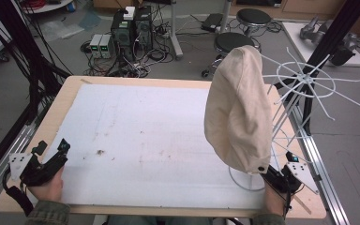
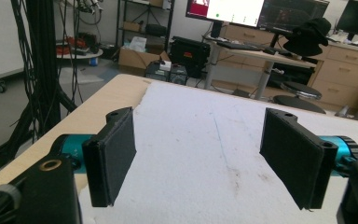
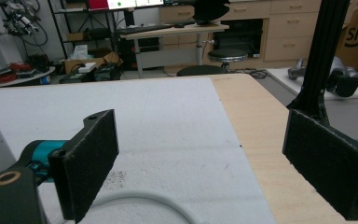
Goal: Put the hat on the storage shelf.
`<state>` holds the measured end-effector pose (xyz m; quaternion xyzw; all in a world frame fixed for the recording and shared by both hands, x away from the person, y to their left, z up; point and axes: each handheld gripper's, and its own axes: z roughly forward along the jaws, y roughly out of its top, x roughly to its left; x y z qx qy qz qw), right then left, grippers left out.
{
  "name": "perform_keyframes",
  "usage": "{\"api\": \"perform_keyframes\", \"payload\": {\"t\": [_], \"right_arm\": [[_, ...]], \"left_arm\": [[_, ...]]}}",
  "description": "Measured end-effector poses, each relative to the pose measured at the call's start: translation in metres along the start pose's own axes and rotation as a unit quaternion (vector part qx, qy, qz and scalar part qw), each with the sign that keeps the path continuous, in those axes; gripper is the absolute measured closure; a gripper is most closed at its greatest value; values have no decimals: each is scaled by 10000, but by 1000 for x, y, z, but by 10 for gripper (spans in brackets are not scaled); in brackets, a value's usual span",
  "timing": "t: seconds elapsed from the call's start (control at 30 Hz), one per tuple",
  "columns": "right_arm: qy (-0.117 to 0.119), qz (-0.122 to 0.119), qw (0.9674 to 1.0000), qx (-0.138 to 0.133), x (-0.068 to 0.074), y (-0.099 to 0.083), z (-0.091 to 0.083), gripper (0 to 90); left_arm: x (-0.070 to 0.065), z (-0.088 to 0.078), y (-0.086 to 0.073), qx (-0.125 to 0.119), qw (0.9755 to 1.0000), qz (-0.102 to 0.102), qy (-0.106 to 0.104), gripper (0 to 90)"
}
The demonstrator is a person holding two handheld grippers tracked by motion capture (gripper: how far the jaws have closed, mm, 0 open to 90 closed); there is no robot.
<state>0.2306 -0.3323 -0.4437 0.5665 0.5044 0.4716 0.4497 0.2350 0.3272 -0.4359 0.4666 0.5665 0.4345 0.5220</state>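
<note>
In the high view, a cream cloth hat (image 1: 238, 110) sits on top of a white wire stand (image 1: 304, 82) near the right edge of the bench (image 1: 75, 89). The round base ring (image 1: 243, 183) of the stand lies on the white sheet (image 1: 145, 136) close to the front right corner. The right gripper (image 1: 287, 174) is at that corner, just beside the base ring and below the lower rim of the hat, not touching the hat. The left gripper (image 1: 51, 152) is at the front left corner, well apart from the hat, and the person's hand (image 1: 47, 187) holds it from below.

In the left gripper view, the left gripper (image 2: 200, 158) has its two black jaws wide open, with nothing between them. Behind them I see the white sheet with some small dark marks, and the wooden edge of the bench at the left.

In the right gripper view, the right gripper (image 3: 214, 163) is also wide open and holds nothing. A curved piece of the white base ring (image 3: 154, 198) lies on the sheet just in front of the jaws, near the bottom.
</note>
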Motion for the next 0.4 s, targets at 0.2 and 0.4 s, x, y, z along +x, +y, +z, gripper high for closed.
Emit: {"api": "perform_keyframes", "payload": {"t": [0.2, 0.4], "right_arm": [[11, -20, 10000, 5, -1, 0, 1, 93], [32, -6, 10000, 31, 0, 0, 1, 93]], "left_arm": [[0, 0, -1, 23, 10000, -15, -61, 266], [-4, 1, -4, 153, 9996, -18, -219, 265]]}}
